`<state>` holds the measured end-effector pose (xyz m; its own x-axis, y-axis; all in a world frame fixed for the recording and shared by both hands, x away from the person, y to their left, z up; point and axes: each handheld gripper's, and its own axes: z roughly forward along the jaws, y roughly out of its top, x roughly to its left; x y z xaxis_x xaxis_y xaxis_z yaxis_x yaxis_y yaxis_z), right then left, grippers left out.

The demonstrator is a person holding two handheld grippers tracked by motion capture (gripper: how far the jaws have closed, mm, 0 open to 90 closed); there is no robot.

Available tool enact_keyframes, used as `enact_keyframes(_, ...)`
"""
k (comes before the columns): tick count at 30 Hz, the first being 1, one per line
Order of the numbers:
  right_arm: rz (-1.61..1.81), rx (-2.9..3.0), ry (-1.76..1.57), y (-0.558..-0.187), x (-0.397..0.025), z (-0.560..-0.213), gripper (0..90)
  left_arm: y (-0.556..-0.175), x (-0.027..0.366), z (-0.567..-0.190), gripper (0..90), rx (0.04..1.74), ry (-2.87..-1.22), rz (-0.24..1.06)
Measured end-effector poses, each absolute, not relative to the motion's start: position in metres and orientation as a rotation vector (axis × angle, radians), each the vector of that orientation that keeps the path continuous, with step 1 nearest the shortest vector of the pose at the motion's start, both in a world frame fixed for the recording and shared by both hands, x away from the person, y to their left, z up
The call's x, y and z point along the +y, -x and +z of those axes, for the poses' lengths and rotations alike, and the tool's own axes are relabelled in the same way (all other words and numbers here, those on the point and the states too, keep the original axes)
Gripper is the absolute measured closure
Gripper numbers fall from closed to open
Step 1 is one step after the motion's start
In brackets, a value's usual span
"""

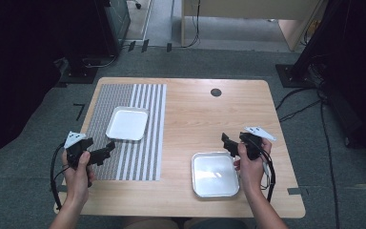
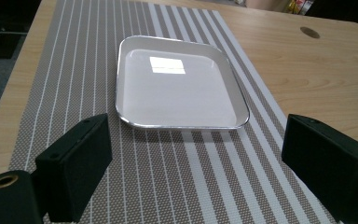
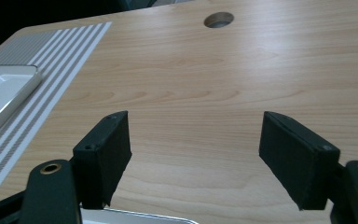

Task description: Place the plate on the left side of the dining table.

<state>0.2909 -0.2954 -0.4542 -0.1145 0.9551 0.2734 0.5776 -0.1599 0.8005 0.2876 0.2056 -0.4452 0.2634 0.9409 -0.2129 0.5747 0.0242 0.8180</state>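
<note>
A white square plate (image 1: 127, 123) rests on a grey striped placemat (image 1: 126, 162) on the left half of the wooden table (image 1: 195, 109). A second white square plate (image 1: 215, 174) lies on bare wood near the front right. My left gripper (image 1: 106, 151) hovers over the placemat's near left part, open and empty, facing the plate (image 2: 179, 88) on the striped placemat (image 2: 70, 84). My right gripper (image 1: 228, 143) is held just above the far right corner of the second plate (image 3: 135, 216), open with nothing between its jaws. The first plate (image 3: 2, 93) shows at the left of the right gripper view.
A round cable hole (image 1: 216, 92) sits near the table's far edge. Bare wood lies between the two plates. Cables (image 1: 329, 143) run over the grey floor to the right, and dark equipment stands (image 1: 78, 71) flank the table at the back.
</note>
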Motion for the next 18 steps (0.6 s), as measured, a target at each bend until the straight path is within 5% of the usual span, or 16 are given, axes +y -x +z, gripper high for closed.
enact_keyframes(18, 1.091, 1.606, -1.784, -0.263, -0.353, -0.469, 25.8, -0.260, 0.232, -0.475, 8.6, 1.458, -1.663, 0.569)
